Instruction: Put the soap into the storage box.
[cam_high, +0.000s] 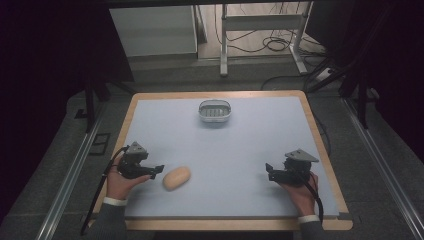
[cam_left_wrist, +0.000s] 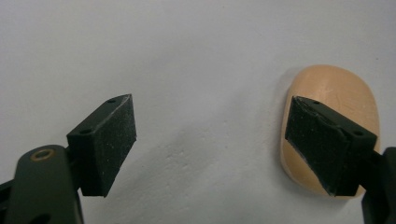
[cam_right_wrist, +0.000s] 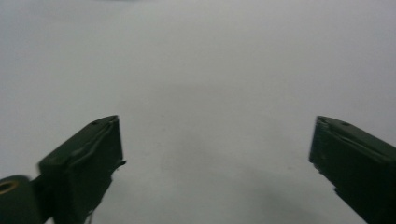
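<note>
High view shows the left tool (cam_high: 156, 171) low over the pale bench (cam_high: 240, 150), jaws spread wide and empty, with the tan bread roll (cam_high: 176, 178) lying just beyond its tips, a little to one side. This looks like the approach before a grasp: next the tool should shift sideways so the roll (cam_left_wrist: 334, 126) sits between the jaws, since in the left gripper view one jaw overlaps it while the gap holds bare bench. The roll is smooth, oval, light tan. The right tool (cam_high: 270, 172) is open and empty, well apart; a small metal basket (cam_high: 214, 111) stands far ahead
</note>
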